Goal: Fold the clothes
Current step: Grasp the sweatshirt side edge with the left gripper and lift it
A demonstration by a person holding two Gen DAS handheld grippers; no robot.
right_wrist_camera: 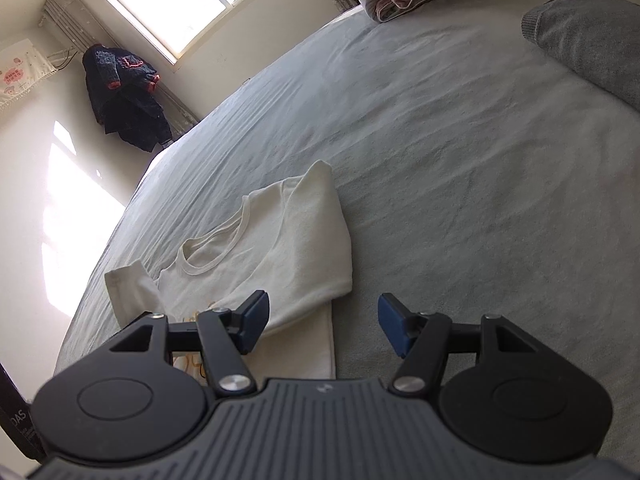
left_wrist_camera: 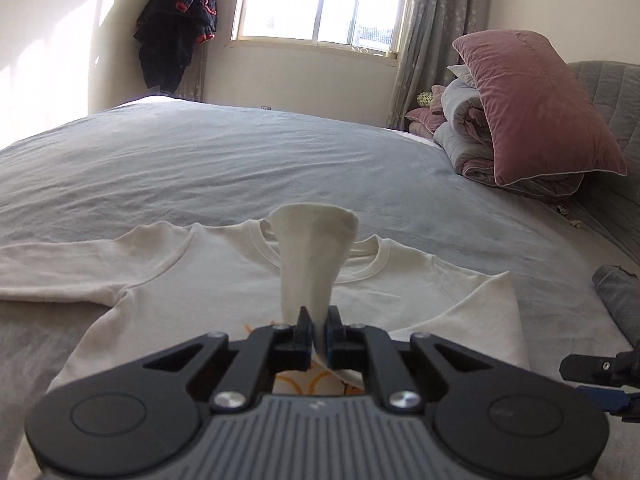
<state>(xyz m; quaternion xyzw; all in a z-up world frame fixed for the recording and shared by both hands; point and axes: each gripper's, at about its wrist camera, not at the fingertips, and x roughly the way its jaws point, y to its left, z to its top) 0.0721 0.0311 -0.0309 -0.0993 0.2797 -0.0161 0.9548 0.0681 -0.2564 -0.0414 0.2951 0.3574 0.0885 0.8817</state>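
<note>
White shirt (left_wrist_camera: pixel 224 280) cuff pinched in left claw (left_wrist_camera: pixel 318 330); right claw (right_wrist_camera: pixel 323 322) agape, empty.

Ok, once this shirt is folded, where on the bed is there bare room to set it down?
The widest bare sheet lies beyond the white shirt, toward the window wall. A second patch sits right of the shirt, bordered by the grey garment. The corner with the pink pillow and folded quilts is crowded. The left tongs pinch shirt fabric.
</note>
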